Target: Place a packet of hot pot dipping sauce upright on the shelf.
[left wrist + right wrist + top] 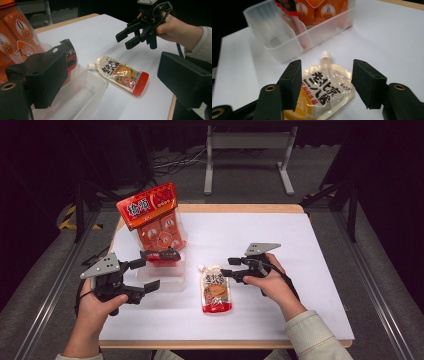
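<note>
A clear spouted sauce pouch with a red bottom lies flat on the white table, spout pointing away from me. My right gripper hovers open just right of its spout end; in the right gripper view the jaws stand wide on either side of the pouch, not touching it. My left gripper is open beside a clear plastic bin. An orange-red snack bag stands upright in the bin, with a small red and black pouch in front of it.
The bin has a divider, and its near compartment holds nothing. A metal stand is on the floor beyond the table's far edge. Open white surface lies to the right of and behind the sauce pouch.
</note>
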`<state>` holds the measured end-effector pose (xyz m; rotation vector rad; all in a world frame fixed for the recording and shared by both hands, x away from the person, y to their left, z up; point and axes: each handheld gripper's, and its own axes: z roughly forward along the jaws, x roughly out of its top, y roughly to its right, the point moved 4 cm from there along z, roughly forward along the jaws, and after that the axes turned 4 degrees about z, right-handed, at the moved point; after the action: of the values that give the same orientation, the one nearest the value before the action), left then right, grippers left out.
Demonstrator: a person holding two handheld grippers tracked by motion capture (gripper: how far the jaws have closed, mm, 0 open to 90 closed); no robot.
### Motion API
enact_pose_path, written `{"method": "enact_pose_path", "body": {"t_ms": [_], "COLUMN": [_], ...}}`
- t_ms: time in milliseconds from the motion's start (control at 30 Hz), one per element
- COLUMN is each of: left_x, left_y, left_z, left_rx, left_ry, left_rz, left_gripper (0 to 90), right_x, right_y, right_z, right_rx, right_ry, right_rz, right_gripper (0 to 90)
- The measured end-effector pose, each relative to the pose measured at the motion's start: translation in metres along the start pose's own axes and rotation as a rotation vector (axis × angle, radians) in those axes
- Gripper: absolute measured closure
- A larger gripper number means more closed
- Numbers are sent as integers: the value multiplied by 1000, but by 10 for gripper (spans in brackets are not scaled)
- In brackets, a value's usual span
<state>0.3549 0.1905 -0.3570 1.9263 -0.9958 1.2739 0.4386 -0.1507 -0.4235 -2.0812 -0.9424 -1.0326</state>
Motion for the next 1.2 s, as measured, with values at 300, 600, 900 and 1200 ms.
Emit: {"method": "enact_pose_path", "body": {"t_ms": [300, 600, 900, 1200], "left_x": [-1, -1, -2, -2], "left_y": [2, 5, 5, 6], "left_z": [2, 5, 7, 10], "left_rx": [10, 8, 17, -8], "left_ry": [-21, -34, -47, -44], "left_rz": [9, 22, 26, 25], "left_gripper": [106, 107, 106, 103], "right_x": [-7, -13, -18, -24], "right_y": [9, 13, 14, 12], "right_z": [12, 23, 34, 49], "right_rx": [-75, -126, -127, -120], "right_ry": [-50, -99, -142, -189], "right_rz": [3, -9, -11, -9], "right_gripper": [349, 357, 340, 329]}}
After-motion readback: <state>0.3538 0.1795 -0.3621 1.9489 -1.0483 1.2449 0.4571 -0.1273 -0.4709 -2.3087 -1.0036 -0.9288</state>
